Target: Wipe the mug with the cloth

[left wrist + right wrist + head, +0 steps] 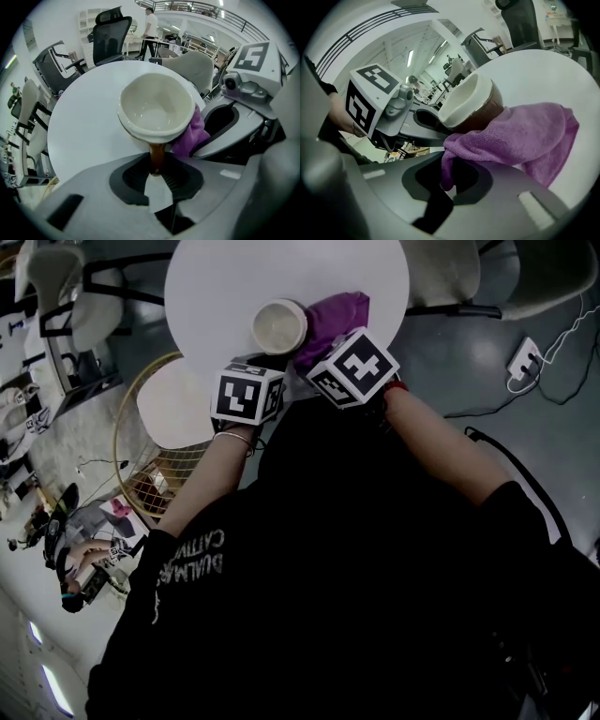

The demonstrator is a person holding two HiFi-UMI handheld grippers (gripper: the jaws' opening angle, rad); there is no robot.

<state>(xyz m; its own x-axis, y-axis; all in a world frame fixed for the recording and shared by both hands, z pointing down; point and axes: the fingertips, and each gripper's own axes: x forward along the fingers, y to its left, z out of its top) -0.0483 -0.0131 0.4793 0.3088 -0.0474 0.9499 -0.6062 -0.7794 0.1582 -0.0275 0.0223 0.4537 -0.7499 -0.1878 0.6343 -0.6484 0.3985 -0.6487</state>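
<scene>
A mug (279, 326), cream inside and brown outside, is held over the round white table (216, 287). My left gripper (157, 161) is shut on the mug's brown handle (157, 154), with the mug (157, 105) mouth facing the camera. A purple cloth (335, 317) lies against the mug's right side. My right gripper (450, 176) is shut on a fold of the cloth (520, 133), which is pressed to the brown wall of the mug (473, 110). In the head view both marker cubes, left (247, 393) and right (354, 367), sit just below mug and cloth.
A smaller white round top (173, 404) and a wire basket (155, 465) stand left of the person. Office chairs (110, 40) ring the table's far side. A power strip (522, 360) with cables lies on the floor at right.
</scene>
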